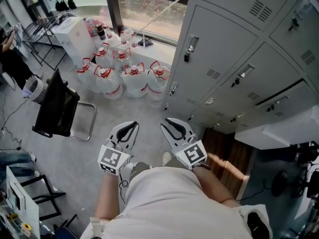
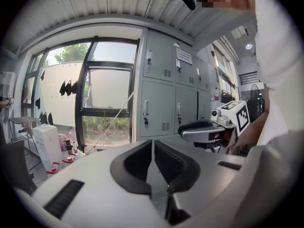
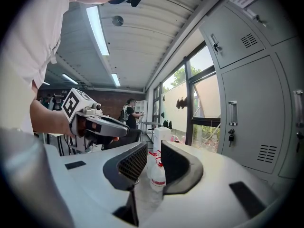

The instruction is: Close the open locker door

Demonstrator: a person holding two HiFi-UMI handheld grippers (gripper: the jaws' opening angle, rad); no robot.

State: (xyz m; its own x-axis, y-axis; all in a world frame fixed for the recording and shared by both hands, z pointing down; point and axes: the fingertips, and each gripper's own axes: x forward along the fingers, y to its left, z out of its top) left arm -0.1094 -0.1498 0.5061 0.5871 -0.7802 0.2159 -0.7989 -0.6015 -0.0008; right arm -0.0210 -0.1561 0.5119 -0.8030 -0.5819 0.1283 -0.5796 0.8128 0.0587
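The person stands on the grey floor (image 1: 84,153) with both tools held out level in front of the body, side by side and apart. The left gripper (image 1: 130,127) has its fingers (image 2: 137,163) drawn together to a thin slit, with nothing in them. The right gripper (image 1: 172,126) keeps its fingers (image 3: 130,163) a narrow gap apart, and that gap is empty too; only distant bottles show through it.

To the person's right, a pale slab juts out from the lower row of the grey lockers (image 1: 239,49) over a strip of wooden flooring. This looks to be the open locker door (image 1: 279,131), though from above I can't be sure. It is well apart from both grippers.

On the person's left stands a black chair (image 1: 57,106). Further on, a cluster of water bottles (image 1: 124,76) with red handles sits on the floor by the window (image 1: 149,9), just beside the end of the lockers.
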